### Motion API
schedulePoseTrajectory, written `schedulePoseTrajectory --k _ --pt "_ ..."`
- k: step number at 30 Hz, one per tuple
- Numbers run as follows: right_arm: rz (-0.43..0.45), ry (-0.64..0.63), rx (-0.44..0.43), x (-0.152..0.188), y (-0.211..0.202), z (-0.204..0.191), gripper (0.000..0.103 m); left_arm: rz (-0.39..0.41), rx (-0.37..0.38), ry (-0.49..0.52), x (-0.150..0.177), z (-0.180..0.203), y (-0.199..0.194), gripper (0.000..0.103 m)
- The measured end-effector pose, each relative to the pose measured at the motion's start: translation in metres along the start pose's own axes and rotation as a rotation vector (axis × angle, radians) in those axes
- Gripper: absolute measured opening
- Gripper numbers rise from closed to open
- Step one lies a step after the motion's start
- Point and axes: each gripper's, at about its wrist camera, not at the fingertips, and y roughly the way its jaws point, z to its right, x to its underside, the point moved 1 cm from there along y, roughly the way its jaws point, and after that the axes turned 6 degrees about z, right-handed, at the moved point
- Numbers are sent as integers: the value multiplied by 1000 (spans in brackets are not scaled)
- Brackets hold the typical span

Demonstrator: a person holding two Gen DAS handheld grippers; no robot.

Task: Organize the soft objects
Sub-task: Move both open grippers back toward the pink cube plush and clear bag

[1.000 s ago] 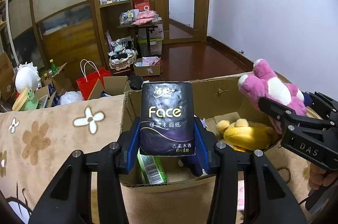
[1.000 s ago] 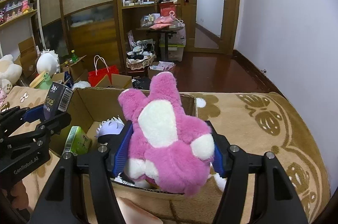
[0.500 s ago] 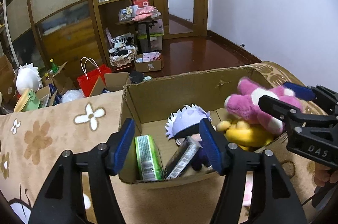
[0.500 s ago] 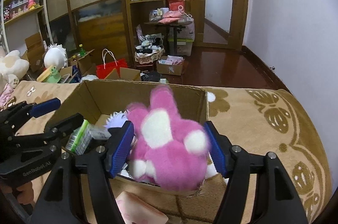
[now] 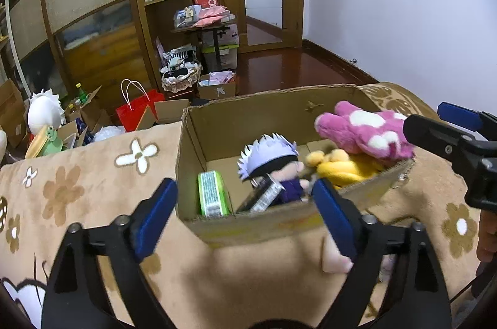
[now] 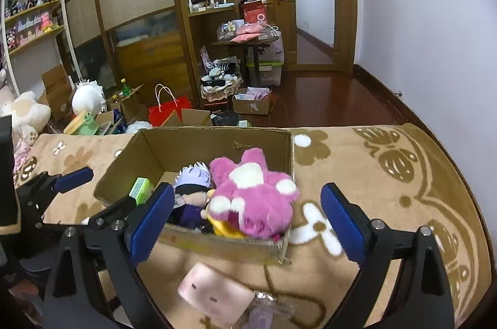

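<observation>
The pink plush [image 6: 251,192] lies in the cardboard box [image 6: 217,139] at its right end, on the yellow plush [image 5: 344,167], long axis running from the near rim toward the far wall. The dark tissue pack [image 5: 264,198] leans half hidden behind the near wall, beside the doll [image 5: 273,164]. A second ago both tools gripped these; now the left tool [image 5: 245,217] and right tool [image 6: 245,223] gape, released.

pink-and-white plush [image 6: 253,198], yellow plush [image 5: 344,167], green pack [image 5: 212,198], brown cardboard box [image 5: 248,117], tan flower-patterned blanket [image 5: 93,173]
</observation>
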Motion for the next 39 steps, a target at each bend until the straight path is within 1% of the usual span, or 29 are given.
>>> schedulePoseTrajectory --k 2,4,6,13,16,19,23,30,35,39 --pt "-1 9 5 2 -9 1 101 -3 10 3 3 4 -9 92" --pt "-3 20 14 4 -18 2 101 -2 12 13 4 9 -18 95" --pt "1 31 39 5 -26 3 101 4 13 15 6 12 -26 97" --pt "-14 92 53 17 -53 14 101 13 27 14 13 23 -53 100" --pt "-30 114 63 25 -63 18 101 5 39 18 19 28 -60 100" --pt "-38 135 65 31 -69 21 101 -10 49 42 23 37 -65 100" --pt "-45 150 76 39 -73 24 101 -23 78 79 30 53 -66 100" --pt "-67 208 98 56 -66 32 101 -55 119 134 38 75 -48 100" --pt "-113 249 109 68 -52 42 101 -96 149 130 41 82 -29 100" --pt "-137 267 116 73 -43 47 101 -115 159 131 41 85 -15 100"
